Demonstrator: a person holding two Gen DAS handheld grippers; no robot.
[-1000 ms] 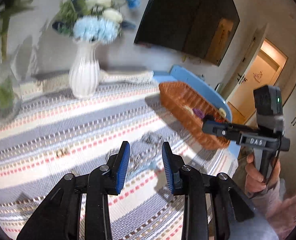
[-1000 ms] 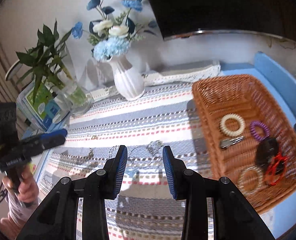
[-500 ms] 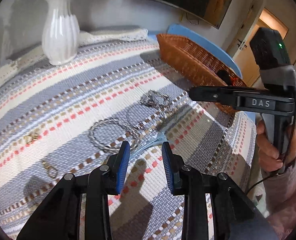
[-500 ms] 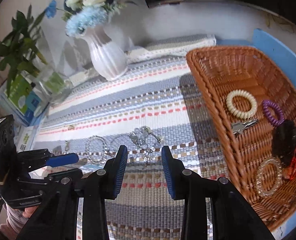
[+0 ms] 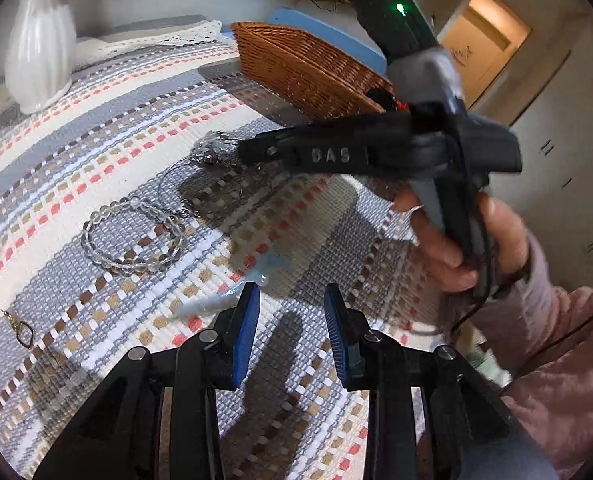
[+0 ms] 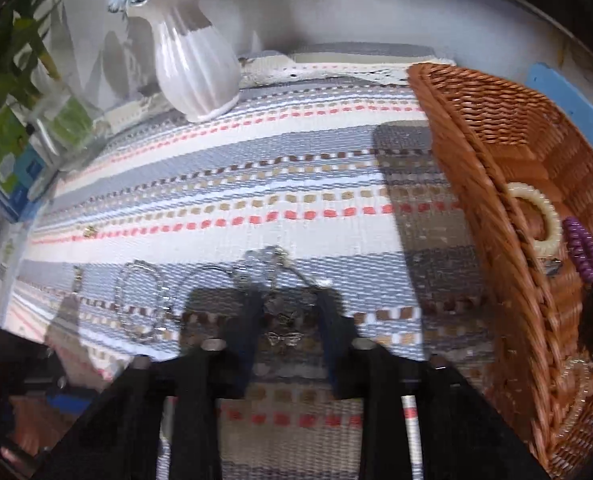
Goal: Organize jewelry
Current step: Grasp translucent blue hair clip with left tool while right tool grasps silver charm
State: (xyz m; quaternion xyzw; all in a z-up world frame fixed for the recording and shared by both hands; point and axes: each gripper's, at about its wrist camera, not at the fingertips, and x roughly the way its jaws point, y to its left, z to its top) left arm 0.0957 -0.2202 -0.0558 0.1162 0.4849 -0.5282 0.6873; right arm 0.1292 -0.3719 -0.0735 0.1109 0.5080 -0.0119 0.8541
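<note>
Both spread, empty — right hand-held gripper (image 6: pixel 290 320) straddles a chain bracelet (image 6: pixel 282 300) (left hand-held gripper (image 5: pixel 292 312) hovers).

A lived-in room at home

A striped woven cloth (image 6: pixel 256 168) covers the table, with a white vase (image 6: pixel 194 60) of blue flowers, a wicker basket (image 6: pixel 496 184), a wall-mounted screen and a lit doorway (image 5: pixel 484 36) beyond.

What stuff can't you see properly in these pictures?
- Basket contents: in the left view its near wall hides them.
- Silver jewelry: in the right view, blurred and shadowed between the right gripper fingers; touching or not, cannot tell.
- Vase top: cut off by the left view's edge.
- Pale blue piece before the left gripper: too blurred to name.
</note>
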